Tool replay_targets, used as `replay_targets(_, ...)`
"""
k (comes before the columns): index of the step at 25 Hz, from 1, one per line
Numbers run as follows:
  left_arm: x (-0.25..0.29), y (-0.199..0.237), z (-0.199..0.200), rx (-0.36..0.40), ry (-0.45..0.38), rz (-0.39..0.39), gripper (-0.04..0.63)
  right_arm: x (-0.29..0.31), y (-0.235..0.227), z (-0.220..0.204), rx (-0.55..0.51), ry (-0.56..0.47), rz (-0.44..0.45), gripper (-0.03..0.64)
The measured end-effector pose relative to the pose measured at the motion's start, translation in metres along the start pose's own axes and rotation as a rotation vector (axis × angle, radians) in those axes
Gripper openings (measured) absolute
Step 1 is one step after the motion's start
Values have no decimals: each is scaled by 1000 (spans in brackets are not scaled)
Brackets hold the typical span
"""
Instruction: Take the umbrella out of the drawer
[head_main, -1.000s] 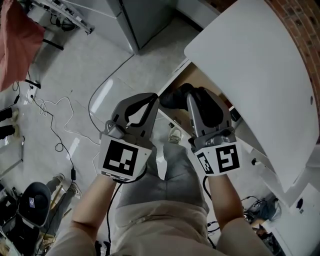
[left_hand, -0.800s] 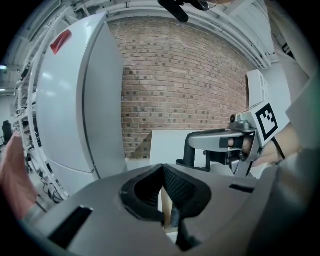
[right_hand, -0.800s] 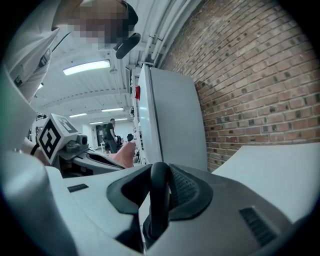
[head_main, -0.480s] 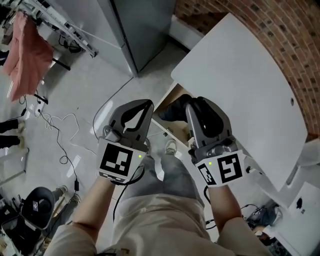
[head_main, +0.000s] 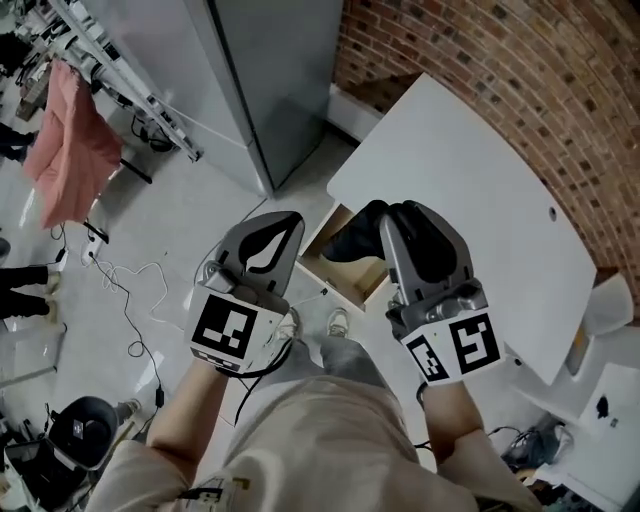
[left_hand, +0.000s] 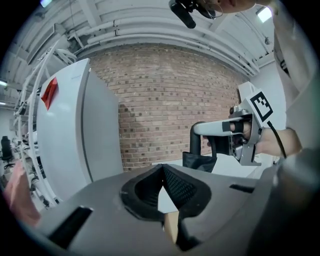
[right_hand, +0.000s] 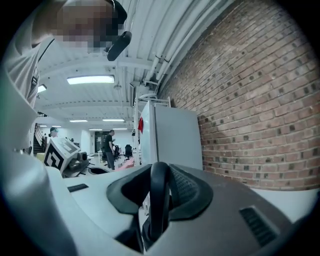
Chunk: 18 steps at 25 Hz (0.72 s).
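Observation:
A black folded umbrella (head_main: 352, 232) hangs from my right gripper (head_main: 386, 214), above the open wooden drawer (head_main: 345, 268) under the white table (head_main: 480, 190). My right gripper (right_hand: 160, 172) is shut on the umbrella's black curved handle (right_hand: 159, 200). In the left gripper view the umbrella (left_hand: 200, 161) dangles below the right gripper (left_hand: 198, 131). My left gripper (head_main: 293, 218) is held up beside it, to the left, over the floor. Its jaws (left_hand: 162, 170) are shut, tips touching, with nothing between them.
A brick wall (head_main: 500, 60) runs behind the table. A tall grey cabinet (head_main: 270, 70) stands left of the drawer. A pink cloth (head_main: 70, 130) hangs on a rack at far left. Cables (head_main: 120, 285) trail over the floor, and a black chair (head_main: 75, 430) sits at the lower left.
Both grippers have risen together, and the umbrella has come up out of the drawer with the right one. The drawer and the floor now lie farther below.

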<state>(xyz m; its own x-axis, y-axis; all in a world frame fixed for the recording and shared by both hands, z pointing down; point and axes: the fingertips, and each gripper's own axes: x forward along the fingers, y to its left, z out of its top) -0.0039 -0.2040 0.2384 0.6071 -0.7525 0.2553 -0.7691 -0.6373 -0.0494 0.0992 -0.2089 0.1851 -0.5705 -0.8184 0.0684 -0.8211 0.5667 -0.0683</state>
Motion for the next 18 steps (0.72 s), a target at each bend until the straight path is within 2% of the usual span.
replay_targets(7,-24,-24,56,64,-81,-32,8,-35,11,52,-49,-15,-10,100)
replay_targets(13,-41,-48,85,121,-145,-47,8,-67,15,65,-68,-22,-16,100)
replay_targets(18,-54,-60,94,149,-149,-54,8,-88,21,69,-55,-17,5,100)
